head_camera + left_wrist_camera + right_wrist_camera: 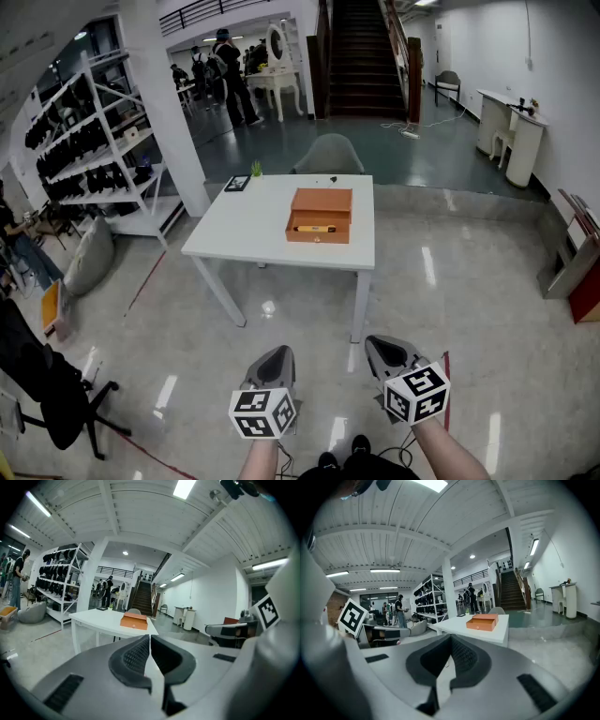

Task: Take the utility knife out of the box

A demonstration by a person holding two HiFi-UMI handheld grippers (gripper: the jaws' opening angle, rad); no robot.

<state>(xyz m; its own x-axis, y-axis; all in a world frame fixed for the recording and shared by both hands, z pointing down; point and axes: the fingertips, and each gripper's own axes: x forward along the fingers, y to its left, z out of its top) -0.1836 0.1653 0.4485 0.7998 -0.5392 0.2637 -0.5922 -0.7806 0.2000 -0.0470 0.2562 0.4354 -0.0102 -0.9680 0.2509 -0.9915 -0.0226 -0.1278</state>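
Little of the knife (pixel 314 228) is showing: a yellow streak in the open box (pixel 322 202) by the table (pixel 246 225) edge. Left gripper (pixel 276 354) and right gripper (pixel 381 345) are sitting shut, empty, across bare floor (pixel 441 300).

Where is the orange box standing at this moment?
In the head view, the orange box sits on the white table, toward its right side, with a grey chair beyond.
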